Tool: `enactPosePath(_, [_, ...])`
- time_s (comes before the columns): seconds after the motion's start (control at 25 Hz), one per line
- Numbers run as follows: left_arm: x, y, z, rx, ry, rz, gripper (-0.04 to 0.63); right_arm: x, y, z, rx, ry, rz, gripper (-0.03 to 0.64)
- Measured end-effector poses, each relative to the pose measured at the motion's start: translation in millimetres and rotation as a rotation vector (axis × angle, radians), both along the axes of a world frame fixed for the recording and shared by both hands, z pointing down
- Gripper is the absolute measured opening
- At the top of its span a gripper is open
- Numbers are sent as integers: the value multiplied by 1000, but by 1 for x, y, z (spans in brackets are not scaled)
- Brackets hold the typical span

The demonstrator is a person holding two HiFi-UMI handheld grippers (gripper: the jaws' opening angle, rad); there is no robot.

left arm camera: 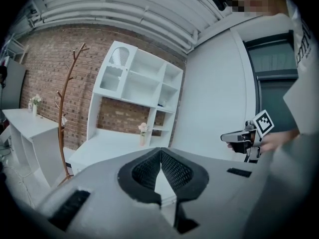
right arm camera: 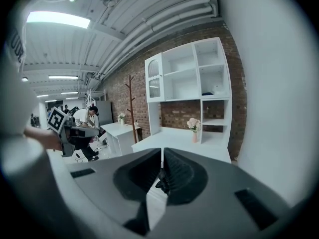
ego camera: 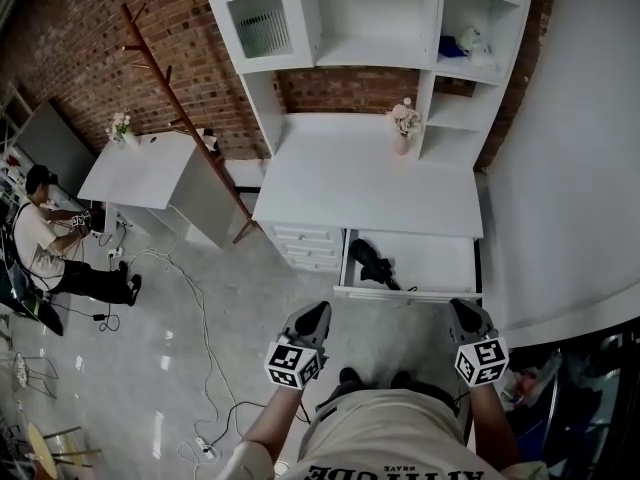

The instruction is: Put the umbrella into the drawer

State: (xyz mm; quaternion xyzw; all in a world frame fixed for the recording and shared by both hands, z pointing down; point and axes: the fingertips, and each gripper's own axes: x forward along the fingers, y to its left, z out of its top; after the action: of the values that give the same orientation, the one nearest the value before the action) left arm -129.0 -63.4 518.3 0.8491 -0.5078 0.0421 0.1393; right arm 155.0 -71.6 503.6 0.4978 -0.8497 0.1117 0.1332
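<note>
Beige T-shirt (ego camera: 400,440), dark lettering (ego camera: 400,472); dark shoes (ego camera: 351,376).

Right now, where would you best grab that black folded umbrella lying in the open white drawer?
Probably across its thick middle, coming straight down from above: the black folded umbrella lies slanted in the open white drawer, whose walls would likely block a sideways approach. Finer detail is too small to tell.

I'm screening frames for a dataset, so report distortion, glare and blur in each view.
Head view: mild wide-angle bowing of the shelf unit, even light, the umbrella just a dark shape. Left gripper view: strong fisheye, black corners, no glare. Right gripper view: same fisheye, ceiling light blown out.
</note>
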Motion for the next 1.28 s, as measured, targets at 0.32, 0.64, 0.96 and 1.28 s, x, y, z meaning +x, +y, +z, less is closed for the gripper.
enactPosePath(0.32, [20,17,-25,40,-22,-53,26,45,2,-21,42,-22,-31,34])
enactPosePath(0.64, [27,26,-43,55,-28,-98,26,61,0,-38,112,-9,-70,34])
enactPosePath(0.96, [26,29,-44,53,-29,-122,26,61,-3,-42,124,-31,-81,34])
enactPosePath(1.28, [22,24,-42,57,-35,-126,26,54,-9,-43,130,-41,-88,34])
